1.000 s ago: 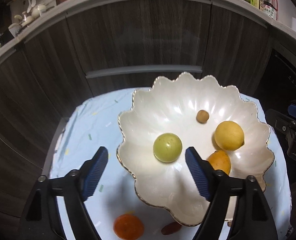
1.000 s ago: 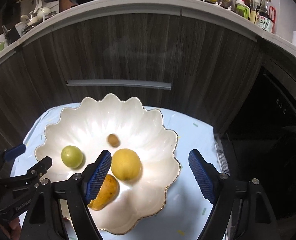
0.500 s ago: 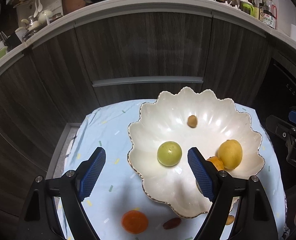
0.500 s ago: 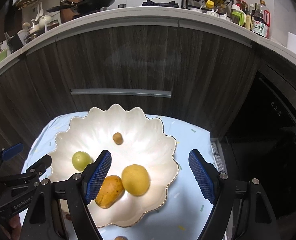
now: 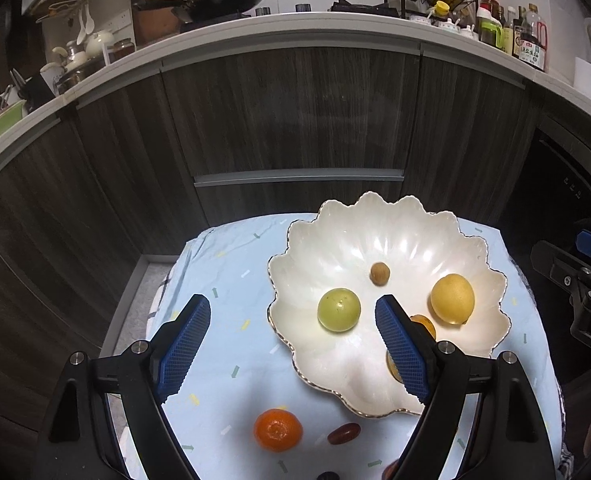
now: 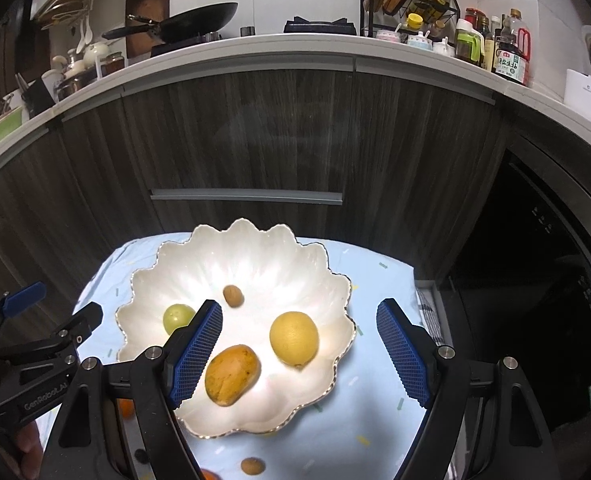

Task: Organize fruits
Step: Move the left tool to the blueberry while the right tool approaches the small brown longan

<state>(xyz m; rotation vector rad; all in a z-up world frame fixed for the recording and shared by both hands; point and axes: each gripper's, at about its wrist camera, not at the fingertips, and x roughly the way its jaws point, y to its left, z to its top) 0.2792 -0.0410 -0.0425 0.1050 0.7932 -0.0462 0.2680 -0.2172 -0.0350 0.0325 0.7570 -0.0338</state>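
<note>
On the left, the left gripper (image 5: 291,344) hangs wide open and empty above the table (image 5: 223,264), where a tangerine (image 5: 278,429) and a red date (image 5: 344,433) lie outside the scalloped bowl (image 5: 303,248). To the right, the right gripper (image 6: 299,346) also gapes empty over the bowl's mango (image 6: 232,374) and lemon (image 6: 294,339). A careless reach for the loose round fruit could roll it off the table, I reckon.

Mango (image 5: 425,322) mostly behind the left tongs' finger (image 5: 401,350)

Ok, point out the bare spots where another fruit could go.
Free: the bowl's far half beyond the small brown fruit, and the cloth left of it. Crowded: near the mango and lemon, and the cloth's front edge around the orange.
</note>
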